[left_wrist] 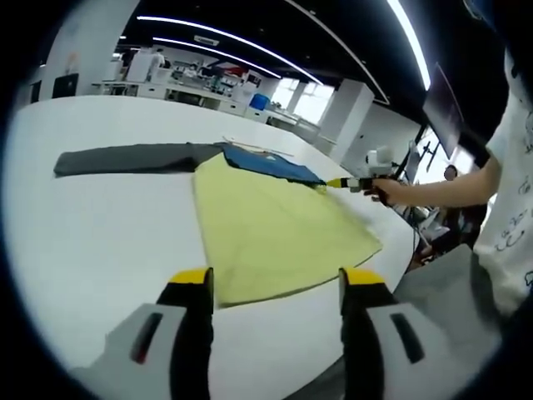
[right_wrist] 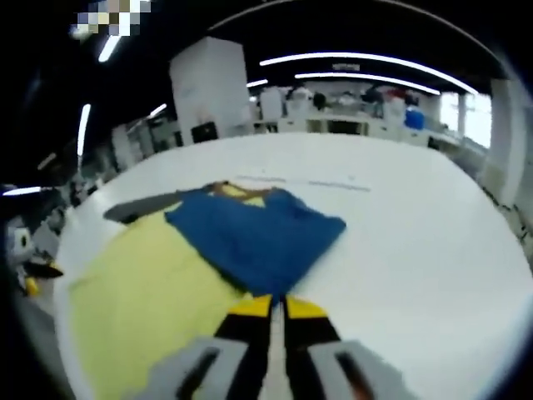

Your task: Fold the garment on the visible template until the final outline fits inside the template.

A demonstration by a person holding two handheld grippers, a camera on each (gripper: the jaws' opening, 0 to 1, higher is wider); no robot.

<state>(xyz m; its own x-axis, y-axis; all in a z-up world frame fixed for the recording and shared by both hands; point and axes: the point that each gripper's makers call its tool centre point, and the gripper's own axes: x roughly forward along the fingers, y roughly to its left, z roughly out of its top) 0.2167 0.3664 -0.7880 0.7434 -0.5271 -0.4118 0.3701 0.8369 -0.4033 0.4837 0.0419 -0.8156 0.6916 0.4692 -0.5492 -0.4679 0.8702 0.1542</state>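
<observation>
Left gripper (left_wrist: 275,287): jaws wide apart, nothing between them, hovering over the white table (left_wrist: 100,233). Yellow-tipped fingers rise from 6 o'clock in the left gripper view.

Garment (left_wrist: 279,225) lies flat on the table, straight ahead of the left jaws toward 12 o'clock. Big yellow-green panel nearest me, its near hem just past my fingertips. Blue section (left_wrist: 271,164) sits at the far end of the yellow, around 12 to 1 o'clock. Dark grey sleeve (left_wrist: 133,158) stretches out flat toward 10 o'clock.

Right gripper (left_wrist: 337,182) comes into the left gripper view at about 2 o'clock, held in my hand (left_wrist: 391,192), its yellow tip right at the blue edge of the garment.

In the right gripper view, right gripper (right_wrist: 271,307) jaws are pressed together with only a thin line between the yellow tips. They sit at the near edge of the blue fabric (right_wrist: 254,233), which runs under the tips at 6 o'clock. Looks pinched on the blue edge; the contact itself is blurred.

From that side: blue folded part is dead centre, yellow panel (right_wrist: 141,292) spreads toward 8 o'clock, grey sleeve (right_wrist: 137,207) pokes out at 10 o'clock. Bare table (right_wrist: 416,233) at 3 o'clock.

Can't make out any template outline on the table in either view.

Background: office benches and ceiling strip lights, far off at 12 o'clock.
</observation>
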